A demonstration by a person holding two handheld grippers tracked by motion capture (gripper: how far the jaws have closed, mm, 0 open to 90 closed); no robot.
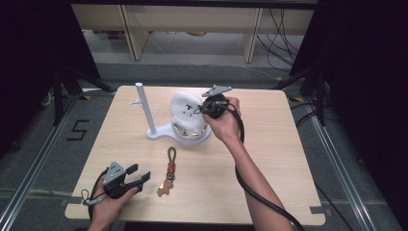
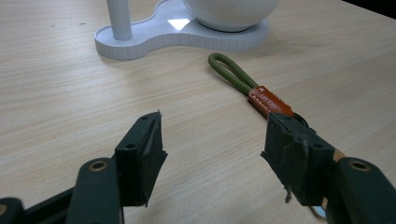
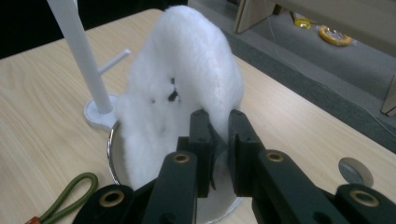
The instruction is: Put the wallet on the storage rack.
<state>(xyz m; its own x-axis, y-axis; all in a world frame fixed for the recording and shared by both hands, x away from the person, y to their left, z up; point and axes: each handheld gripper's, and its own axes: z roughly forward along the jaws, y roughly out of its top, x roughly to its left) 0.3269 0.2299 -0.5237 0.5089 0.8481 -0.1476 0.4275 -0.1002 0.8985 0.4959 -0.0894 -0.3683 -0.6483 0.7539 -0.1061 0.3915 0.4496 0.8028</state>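
A white fluffy plush toy [image 1: 186, 111] with small black face marks stands upright in the round dish of a white stand [image 1: 166, 133]. My right gripper [image 1: 201, 109] is shut on the plush's right edge; in the right gripper view the plush [image 3: 187, 88] is pinched thin between the two pads, above the dish's metal rim [image 3: 111, 154]. My left gripper [image 1: 144, 179] rests open at the near left of the table. In the left gripper view its jaws stand wide apart, nothing between them, and a keychain [image 2: 252, 91] with a green cord loop and orange tag lies just ahead.
The stand carries a tall white post [image 1: 146, 108] with short pegs, left of the plush. The keychain [image 1: 169, 172] lies mid-table, ending in a small brown charm. Black cables trail from both grippers. A round hole [image 3: 356, 171] marks the tabletop near the right edge.
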